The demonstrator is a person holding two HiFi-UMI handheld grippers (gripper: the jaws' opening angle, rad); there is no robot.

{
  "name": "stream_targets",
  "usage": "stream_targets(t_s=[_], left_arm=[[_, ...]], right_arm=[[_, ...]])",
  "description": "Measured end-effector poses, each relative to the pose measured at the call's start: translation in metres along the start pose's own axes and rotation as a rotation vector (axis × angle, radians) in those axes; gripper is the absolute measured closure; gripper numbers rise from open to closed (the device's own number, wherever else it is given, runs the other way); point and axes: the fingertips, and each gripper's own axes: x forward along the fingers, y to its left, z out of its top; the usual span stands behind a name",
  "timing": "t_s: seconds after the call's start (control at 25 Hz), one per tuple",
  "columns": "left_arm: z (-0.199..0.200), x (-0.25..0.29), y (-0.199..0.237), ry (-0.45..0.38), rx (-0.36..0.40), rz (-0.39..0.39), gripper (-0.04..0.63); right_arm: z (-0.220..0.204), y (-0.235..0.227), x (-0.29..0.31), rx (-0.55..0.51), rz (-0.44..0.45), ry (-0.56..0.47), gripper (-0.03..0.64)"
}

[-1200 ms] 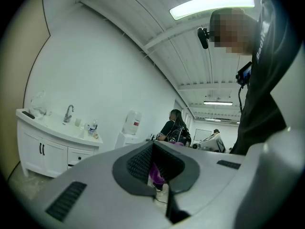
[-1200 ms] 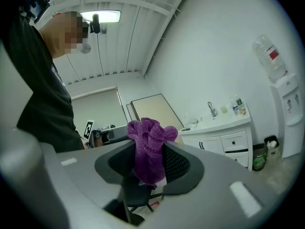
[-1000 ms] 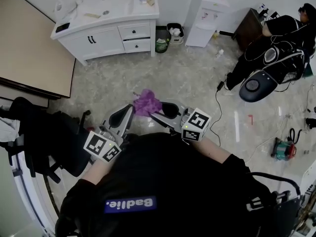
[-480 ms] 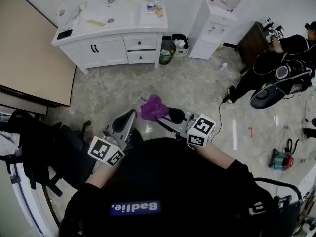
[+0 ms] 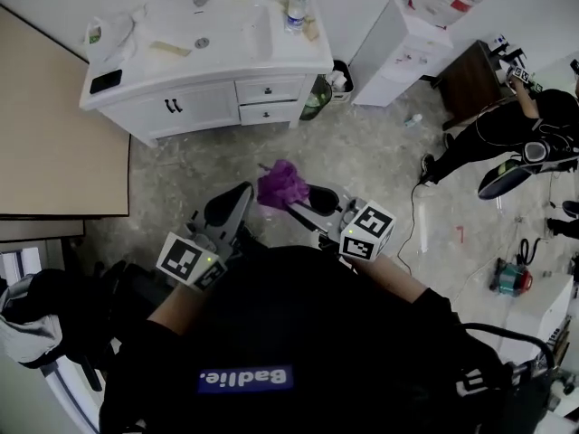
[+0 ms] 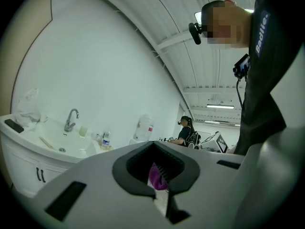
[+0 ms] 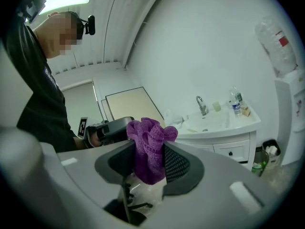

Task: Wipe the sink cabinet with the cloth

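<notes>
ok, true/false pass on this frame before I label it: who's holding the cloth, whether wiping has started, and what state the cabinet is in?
1. The right gripper is shut on the purple cloth. True.
2. The cloth is pressed against the sink cabinet. False: it is held in the air over the floor, well apart from the cabinet.
3. A water bottle stands on the cabinet top. True.
4. The cabinet's doors hang open. False: the doors and drawers are all shut.
5. The left gripper grips the cloth too. False: nothing sits between its jaws, and the cloth only shows beyond them.
</notes>
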Motion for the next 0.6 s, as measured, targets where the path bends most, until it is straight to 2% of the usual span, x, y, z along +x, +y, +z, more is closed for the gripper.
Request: stream_targets(t_s=[0.12, 0.24, 0.44, 0.6], left_arm=[[0.02, 0.016, 0.049, -0.024, 0.0, 0.005, 0.594], [0.027, 0.032, 0.079, -0.037, -0.007, 0.015, 0.594], [0.016, 0.047, 0.104, -0.012, -0.031, 0.053, 0.594], [0.001, 0.065, 0.106, 0.025, -0.034, 0.109, 0.594]], right_arm=[[0.016, -0.023, 0.045, 0.011, -0.026, -0.004, 0.462], [0.022, -0.044, 0.073, 0.006, -0.044, 0.019, 0.462], [0.023, -0.075, 0.092, 0.006, -0.045, 0.045, 0.462], [0.021, -0.108, 0.087, 0.049, -0.025, 0.042, 0.462]])
